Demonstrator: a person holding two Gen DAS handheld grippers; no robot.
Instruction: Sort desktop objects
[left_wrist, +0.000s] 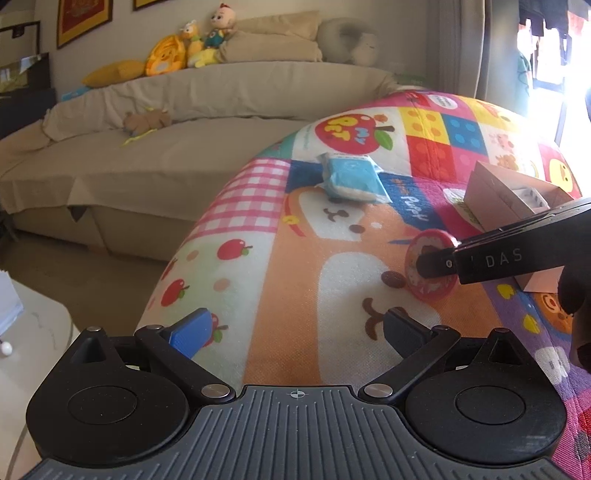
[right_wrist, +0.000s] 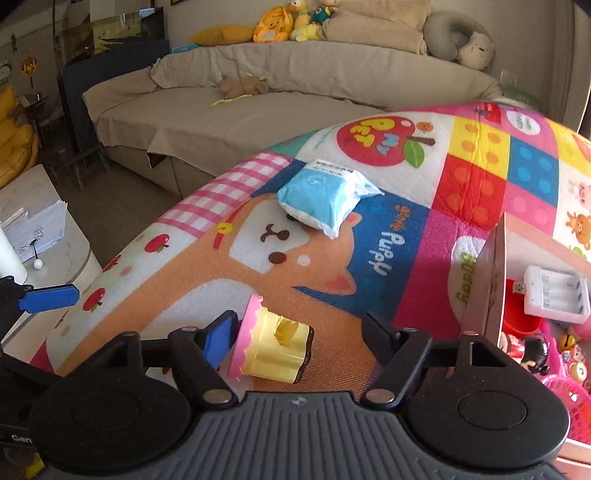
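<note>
A small toy cake (right_wrist: 273, 347), yellow with a pink scalloped top, lies on its side on the cartoon-print cloth (right_wrist: 325, 258). My right gripper (right_wrist: 301, 332) straddles it. The blue left pad (right_wrist: 218, 338) touches the pink top, while the right finger stands apart from the toy, so the jaws are open. In the left wrist view the same toy (left_wrist: 432, 288) shows as a round pink-red disc under the right gripper (left_wrist: 436, 260). My left gripper (left_wrist: 295, 326) hovers wide open over the cloth with nothing in it. A blue tissue pack (right_wrist: 325, 195) (left_wrist: 354, 177) lies farther back.
A cardboard box (right_wrist: 493, 288) (left_wrist: 495, 192) stands at the right, holding a white battery charger (right_wrist: 557, 295), a red item and several pink toys. A beige sofa (right_wrist: 240, 110) with plush toys lies beyond the table's edge. A white side table (right_wrist: 66, 258) with papers is at the left.
</note>
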